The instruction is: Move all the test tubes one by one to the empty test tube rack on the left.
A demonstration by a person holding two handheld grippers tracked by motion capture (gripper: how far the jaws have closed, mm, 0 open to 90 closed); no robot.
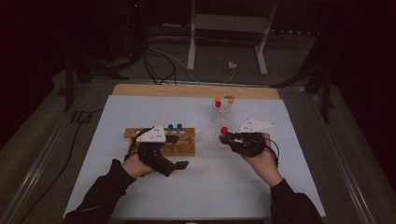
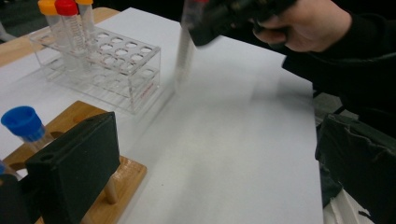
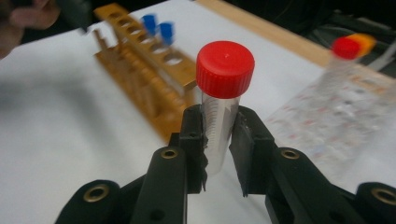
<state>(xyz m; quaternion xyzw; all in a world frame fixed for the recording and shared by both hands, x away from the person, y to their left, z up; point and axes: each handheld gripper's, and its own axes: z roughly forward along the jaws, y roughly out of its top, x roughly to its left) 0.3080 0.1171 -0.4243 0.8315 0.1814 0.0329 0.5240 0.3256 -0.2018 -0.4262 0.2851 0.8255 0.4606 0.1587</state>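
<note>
Two racks on the white sheet (image 1: 140, 186) right now, and I've got tongs in each hand. Going left to right: my left tongs (image 1: 181, 164) sit at the near side of the wooden rack (image 1: 187, 149), just in front of it. In the left gripper view I only catch one black jaw right by the rack's end, so I honestly can't tell if that pair is open or closed, and I don't see anything in it. The wooden rack has two blue-capped tubes (image 1: 174, 127) standing in its holes.

Further right is the clear plastic rack (image 2: 116, 70), with a red-capped tube (image 2: 67, 18) and two orange-capped ones (image 2: 48, 11) standing at its far end.

My right tongs (image 3: 219, 140) are clamped on a clear tube with a red cap (image 3: 225, 67), pads pressed on the body below the cap, tube upright. In the high view it hangs at the near edge of the clear rack, between the two racks, off the table.
</note>
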